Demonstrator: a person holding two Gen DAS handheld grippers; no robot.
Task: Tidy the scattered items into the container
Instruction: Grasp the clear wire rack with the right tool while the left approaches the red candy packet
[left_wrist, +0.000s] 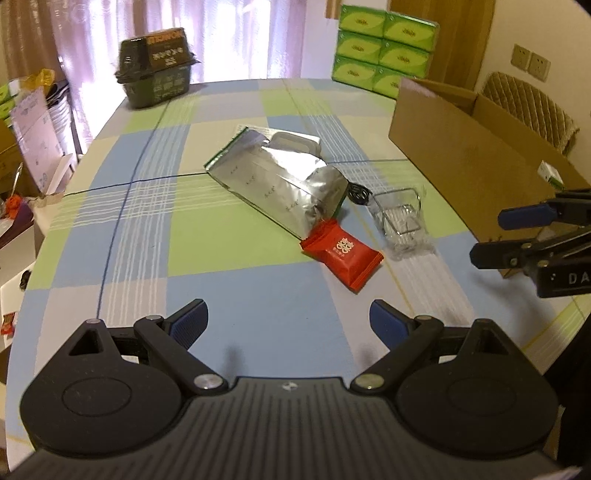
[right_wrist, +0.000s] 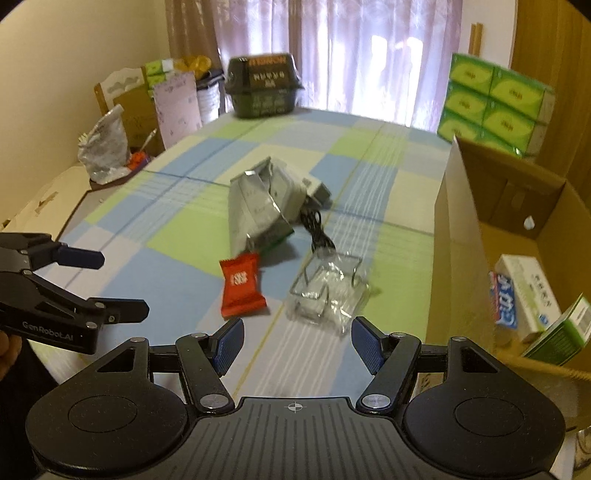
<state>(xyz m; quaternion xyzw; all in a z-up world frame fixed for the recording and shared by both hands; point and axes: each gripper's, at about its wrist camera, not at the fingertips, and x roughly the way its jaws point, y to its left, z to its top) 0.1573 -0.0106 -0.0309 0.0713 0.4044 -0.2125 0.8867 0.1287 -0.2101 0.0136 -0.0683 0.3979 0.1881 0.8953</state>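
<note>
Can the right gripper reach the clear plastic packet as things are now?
Probably yes. The right gripper is open and empty, and the clear plastic packet lies on the table just ahead of its fingers with nothing between them. The red sachet sits apart, to the left.

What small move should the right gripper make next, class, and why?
Probably ease forward and down onto the clear plastic packet. The right gripper is open and empty, the packet lies just ahead of it on the table, and the cardboard box stands beside it.
</note>
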